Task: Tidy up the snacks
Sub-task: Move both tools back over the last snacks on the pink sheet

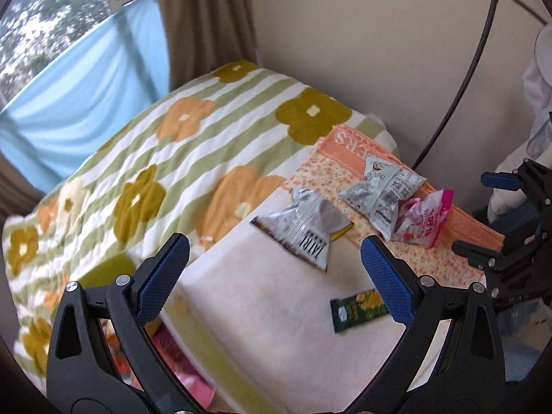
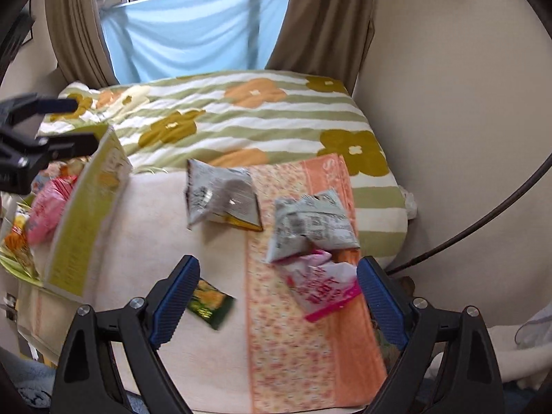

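Observation:
Several snack packets lie on the bed. A silver packet (image 1: 303, 227) (image 2: 224, 200) sits on the cream towel, and a small green packet (image 1: 358, 310) (image 2: 210, 302) lies nearer to me. A grey-white packet (image 1: 383, 193) (image 2: 310, 224) and a pink packet (image 1: 424, 220) (image 2: 321, 286) rest on the orange towel (image 2: 310, 345). My left gripper (image 1: 276, 245) (image 2: 74, 126) hangs open above the silver packet and holds nothing. My right gripper (image 2: 278, 262) (image 1: 483, 215) is open over the pink and green packets, also holding nothing.
A green-and-yellow box (image 2: 86, 214) at the left holds pink and orange snacks (image 2: 48, 207). The floral quilt (image 2: 258, 120) covers the bed behind. A black cable (image 2: 483, 224) curves along the wall at the right. Brown curtains and a blue cloth hang at the window.

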Motion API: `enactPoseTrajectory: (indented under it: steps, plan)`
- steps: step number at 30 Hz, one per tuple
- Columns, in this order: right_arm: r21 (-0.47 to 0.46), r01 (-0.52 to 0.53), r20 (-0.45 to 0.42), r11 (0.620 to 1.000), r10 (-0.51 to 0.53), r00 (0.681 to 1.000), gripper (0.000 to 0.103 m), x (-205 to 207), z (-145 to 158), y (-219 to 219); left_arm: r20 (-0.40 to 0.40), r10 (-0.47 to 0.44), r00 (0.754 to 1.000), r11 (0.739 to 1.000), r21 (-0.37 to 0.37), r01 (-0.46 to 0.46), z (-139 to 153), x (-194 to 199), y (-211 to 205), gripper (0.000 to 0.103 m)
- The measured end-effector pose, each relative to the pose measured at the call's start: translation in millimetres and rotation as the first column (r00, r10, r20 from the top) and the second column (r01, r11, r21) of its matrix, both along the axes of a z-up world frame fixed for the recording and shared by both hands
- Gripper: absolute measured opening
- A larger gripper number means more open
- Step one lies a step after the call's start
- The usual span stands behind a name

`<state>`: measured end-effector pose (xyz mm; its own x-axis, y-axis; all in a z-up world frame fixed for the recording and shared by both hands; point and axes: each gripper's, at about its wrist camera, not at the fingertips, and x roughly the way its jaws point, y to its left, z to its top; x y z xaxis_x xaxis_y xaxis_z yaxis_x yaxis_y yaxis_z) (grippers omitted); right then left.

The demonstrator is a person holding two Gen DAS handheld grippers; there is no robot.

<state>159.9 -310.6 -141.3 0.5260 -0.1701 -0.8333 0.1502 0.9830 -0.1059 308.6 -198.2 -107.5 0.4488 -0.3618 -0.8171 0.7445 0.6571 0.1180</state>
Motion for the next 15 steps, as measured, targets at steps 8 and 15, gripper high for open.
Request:
enactPoseTrajectory:
  steps: [8,15]
  plan:
    - [-0.092,-0.088,-0.117,0.992,0.077,0.990,0.091,14.1,-53.3,-25.0,-0.072,-0.088,0.994,0.979,0.180,0.100,-62.2,33.0,-66.3,0.099]
    - [-0.175,-0.180,-0.156,0.968,0.153,0.976,0.091,20.9,-84.2,-15.9,-0.216,-0.170,0.962,0.937,0.268,0.226,-122.4,61.3,-91.9,0.099]
